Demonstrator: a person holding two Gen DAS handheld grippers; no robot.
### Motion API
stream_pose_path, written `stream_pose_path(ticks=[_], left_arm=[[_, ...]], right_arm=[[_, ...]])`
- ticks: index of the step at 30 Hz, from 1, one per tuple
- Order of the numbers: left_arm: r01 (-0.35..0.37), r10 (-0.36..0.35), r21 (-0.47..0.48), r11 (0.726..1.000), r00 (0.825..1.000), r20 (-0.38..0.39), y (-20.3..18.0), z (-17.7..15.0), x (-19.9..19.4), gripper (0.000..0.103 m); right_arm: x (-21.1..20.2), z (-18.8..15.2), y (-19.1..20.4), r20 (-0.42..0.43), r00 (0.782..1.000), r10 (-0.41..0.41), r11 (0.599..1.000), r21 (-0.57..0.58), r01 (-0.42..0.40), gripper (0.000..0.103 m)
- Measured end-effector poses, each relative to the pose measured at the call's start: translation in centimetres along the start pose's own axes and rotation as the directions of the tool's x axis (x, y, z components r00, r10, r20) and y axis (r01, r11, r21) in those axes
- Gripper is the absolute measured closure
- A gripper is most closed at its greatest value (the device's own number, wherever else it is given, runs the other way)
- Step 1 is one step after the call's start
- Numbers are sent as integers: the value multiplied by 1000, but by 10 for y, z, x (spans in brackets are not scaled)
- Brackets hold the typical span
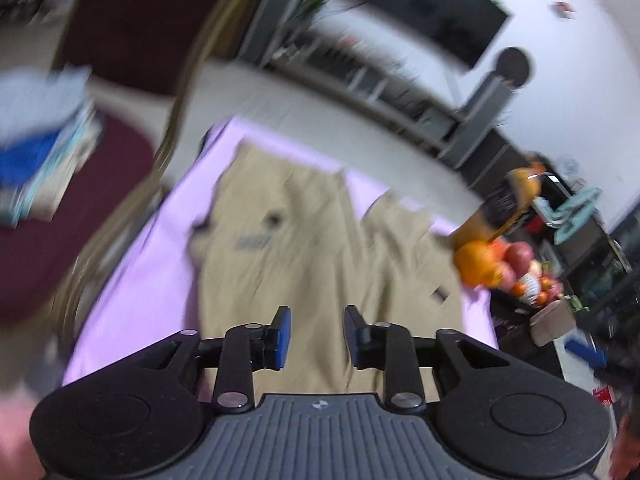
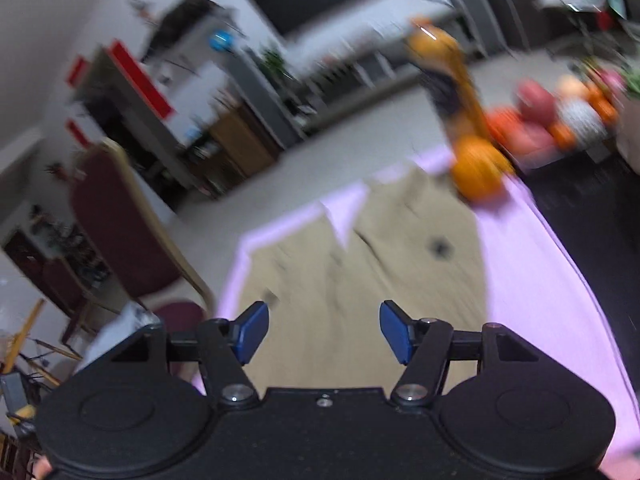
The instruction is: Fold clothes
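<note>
Khaki cotton, a pair of tan short trousers lies spread flat on the lilac cloth-covered bench, legs pointing away, likely laid out so it can be folded. The left gripper hovers above its near edge, fingers slightly parted, holding nothing. The right gripper hovers likewise, fingers wider apart and empty. An orange fruit sits beside the far right corner.

Tan shorts: matt woven cloth, creased. Lilac cover on surface: smooth matt cloth. Left gripper: matt black plastic, blue pads.
</note>
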State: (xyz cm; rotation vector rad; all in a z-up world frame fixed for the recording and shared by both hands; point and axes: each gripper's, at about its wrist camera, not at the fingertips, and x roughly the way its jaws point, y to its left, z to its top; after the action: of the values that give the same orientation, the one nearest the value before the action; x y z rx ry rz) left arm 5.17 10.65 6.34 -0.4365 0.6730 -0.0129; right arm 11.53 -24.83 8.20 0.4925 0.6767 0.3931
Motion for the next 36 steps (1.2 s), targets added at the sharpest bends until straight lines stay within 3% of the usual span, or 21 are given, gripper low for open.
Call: stream_pose_path(ticks=[5, 8, 11, 13, 14, 15, 16, 17, 18, 21, 23, 24, 28, 30, 34, 36], left_arm=[[8, -8, 103, 995, 1000, 0, -17, 27, 43, 64], [-37, 53, 165, 986, 994, -94, -14, 24, 99, 67], [-92, 145, 239, 967, 965, -217, -5, 2, 165, 80], [-145, 226, 290, 946, 937, -268, 5, -20, 197, 83], [-186, 283, 323, 928, 915, -287, 8, -29, 209, 83], [-216, 318, 363, 906, 915, -249, 8, -35, 212, 77], [-229, 340, 404, 885, 912, -228, 6, -37, 213, 74], [-238, 361, 445, 863, 908, -213, 3, -38, 215, 74], [-250, 365, 447, 859, 911, -192, 5, -38, 212, 74], [-252, 323, 346, 904, 932, -162, 20, -25, 194, 72], [-266, 308, 257, 929, 940, -143, 36, -12, 185, 60], [-298, 330, 215, 930, 935, -132, 46, -6, 183, 58], [-408, 415, 76, 910, 899, -140, 86, 13, 184, 50], [-424, 422, 27, 905, 893, -157, 103, 17, 186, 49], [-386, 372, -29, 922, 904, -212, 121, 29, 199, 47], [-330, 308, -41, 943, 913, -268, 127, 38, 210, 44]], right_arm=[[40, 30, 10, 54, 995, 78, 997, -16, -77, 43], [87, 28, -13, 11, 999, 53, 999, 1, -53, 43], [142, 3, -57, -111, 993, -36, 998, 47, 41, 46], [174, -19, -88, -225, 971, -75, 992, 79, 95, 60], [185, -29, -99, -273, 957, -102, 989, 73, 126, 61], [193, -35, -105, -314, 939, -140, 985, 49, 163, 62], [201, -42, -112, -354, 918, -179, 980, 23, 199, 71], [204, -44, -116, -366, 908, -206, 975, 1, 222, 68], [202, -41, -117, -346, 912, -219, 973, -13, 229, 63], [192, -32, -124, -275, 932, -236, 970, -13, 242, 62], [174, -23, -144, -184, 966, -180, 970, 133, 206, 58], [168, -20, -155, -151, 972, -180, 961, 184, 207, 56], [163, -24, -193, -156, 960, -234, 915, 299, 272, 57], [171, -27, -200, -184, 960, -210, 906, 333, 262, 60], [191, -26, -193, -219, 957, -191, 917, 309, 253, 61], [199, -23, -188, -238, 951, -197, 927, 271, 260, 59]])
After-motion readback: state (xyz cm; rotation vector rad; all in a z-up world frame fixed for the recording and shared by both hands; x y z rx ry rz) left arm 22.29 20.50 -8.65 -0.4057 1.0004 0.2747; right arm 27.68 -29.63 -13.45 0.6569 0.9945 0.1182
